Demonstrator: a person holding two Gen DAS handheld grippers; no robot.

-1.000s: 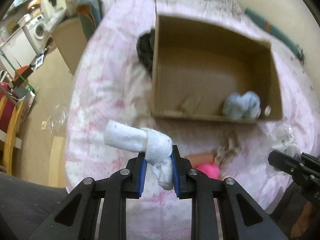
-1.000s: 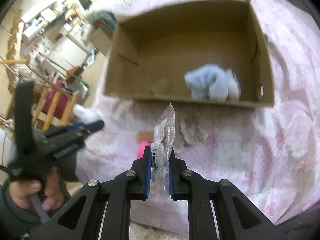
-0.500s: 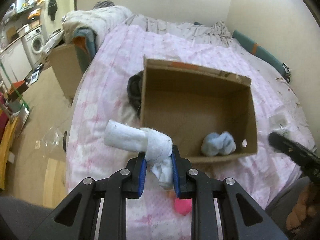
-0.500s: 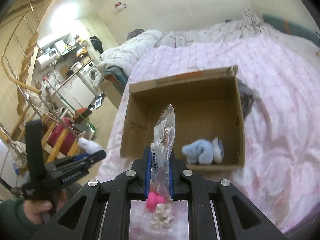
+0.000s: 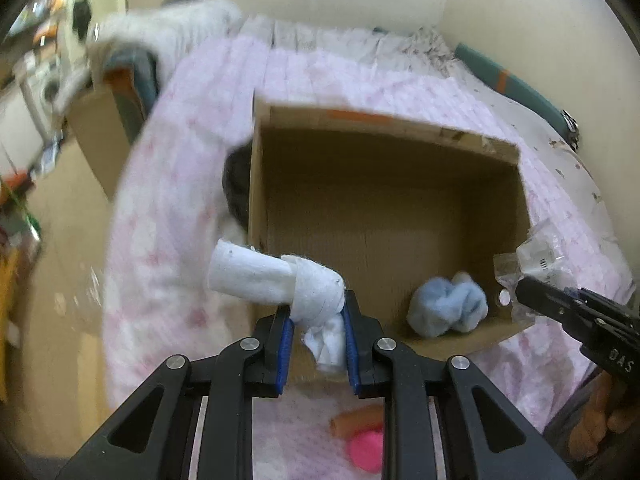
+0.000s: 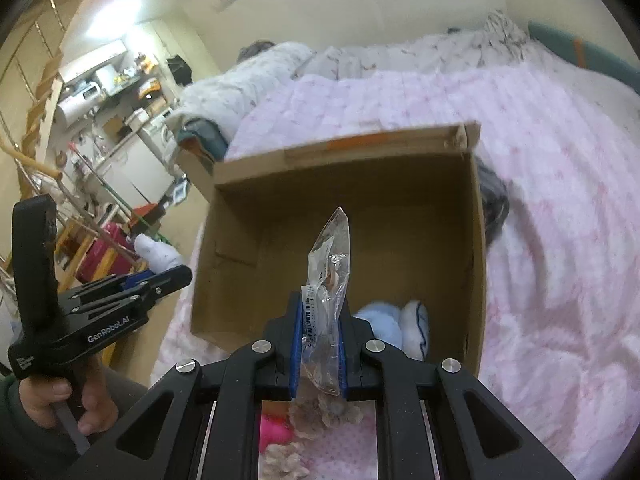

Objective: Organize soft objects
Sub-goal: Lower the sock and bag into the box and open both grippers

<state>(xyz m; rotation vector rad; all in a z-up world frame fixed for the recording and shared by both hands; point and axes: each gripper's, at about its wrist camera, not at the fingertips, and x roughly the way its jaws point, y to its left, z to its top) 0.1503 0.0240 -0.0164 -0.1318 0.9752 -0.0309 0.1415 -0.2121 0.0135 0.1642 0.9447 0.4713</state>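
We see a white rolled sock (image 5: 276, 282) clamped in our left gripper (image 5: 318, 344), held at the box's (image 5: 360, 120) near left corner. Our right gripper (image 6: 319, 354) pinches a clear bag (image 6: 328, 280) upright over the box. "GenRobot.AI" reads on the left gripper's side.

White sock roll (image 5: 276, 280), pinched, above box (image 5: 384, 216)

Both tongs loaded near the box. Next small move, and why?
Probably ease the left tongs forward over the cardboard box before opening: the rolled white sock hangs at the near left corner. The right tongs hold a plastic packet.
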